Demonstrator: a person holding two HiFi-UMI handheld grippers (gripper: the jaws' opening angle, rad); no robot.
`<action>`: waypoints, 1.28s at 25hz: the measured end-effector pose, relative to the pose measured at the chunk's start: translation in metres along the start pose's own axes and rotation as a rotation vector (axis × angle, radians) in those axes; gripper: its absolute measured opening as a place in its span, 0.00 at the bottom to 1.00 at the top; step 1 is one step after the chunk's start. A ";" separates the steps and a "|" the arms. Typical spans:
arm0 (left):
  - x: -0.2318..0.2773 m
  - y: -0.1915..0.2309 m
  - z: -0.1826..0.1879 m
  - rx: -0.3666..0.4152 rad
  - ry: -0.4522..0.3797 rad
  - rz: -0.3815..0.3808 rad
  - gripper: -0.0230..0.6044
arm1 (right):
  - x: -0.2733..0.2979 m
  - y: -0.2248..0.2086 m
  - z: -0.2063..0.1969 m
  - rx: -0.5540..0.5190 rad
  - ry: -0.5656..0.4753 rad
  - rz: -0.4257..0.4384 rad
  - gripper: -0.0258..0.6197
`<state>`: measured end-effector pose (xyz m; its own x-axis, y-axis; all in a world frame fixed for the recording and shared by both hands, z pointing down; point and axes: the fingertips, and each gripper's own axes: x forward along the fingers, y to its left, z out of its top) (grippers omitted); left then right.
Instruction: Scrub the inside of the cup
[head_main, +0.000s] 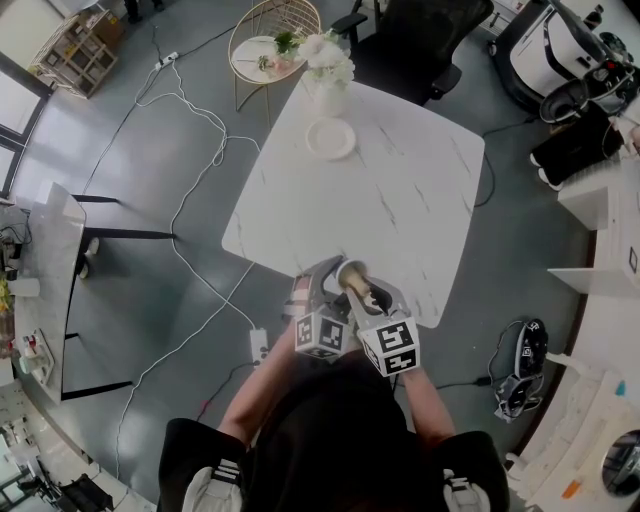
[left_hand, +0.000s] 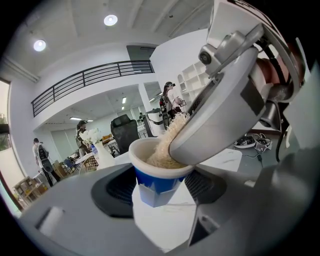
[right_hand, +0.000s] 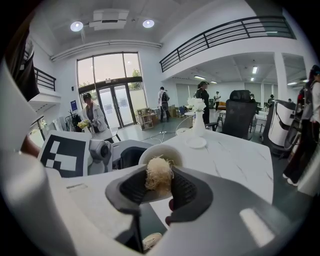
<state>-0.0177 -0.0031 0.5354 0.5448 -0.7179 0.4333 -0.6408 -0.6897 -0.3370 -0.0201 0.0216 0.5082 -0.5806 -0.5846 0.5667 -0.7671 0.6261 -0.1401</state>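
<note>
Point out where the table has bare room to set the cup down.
Most of the marble table is bare: the whole middle, between the saucer by the vase at the far corner and the near edge. Crowded only there, where the left tool holds the cup and the right tool the scrubber.

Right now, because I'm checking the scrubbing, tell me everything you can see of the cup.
The cup is small, with a white rim and inside and a blue outer wall that bears a white patch low down. It stands roughly upright, clamped between the pads of the left gripper, above the near edge of the white marble-look table. A wad of pale, straw-like scrubber fibres, held by the right gripper, is pushed into its mouth.
</note>
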 end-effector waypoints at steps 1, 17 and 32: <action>0.000 0.001 0.000 -0.001 0.001 0.002 0.54 | 0.000 0.000 0.000 0.001 -0.001 0.000 0.21; 0.000 -0.007 0.005 -0.004 -0.010 -0.015 0.54 | -0.007 -0.017 -0.002 0.020 -0.002 -0.035 0.22; 0.004 -0.005 0.005 -0.010 -0.008 -0.004 0.54 | -0.003 -0.008 0.001 0.002 0.003 -0.006 0.22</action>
<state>-0.0096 -0.0033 0.5341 0.5519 -0.7156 0.4282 -0.6436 -0.6920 -0.3269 -0.0124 0.0180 0.5062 -0.5755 -0.5868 0.5696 -0.7708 0.6219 -0.1382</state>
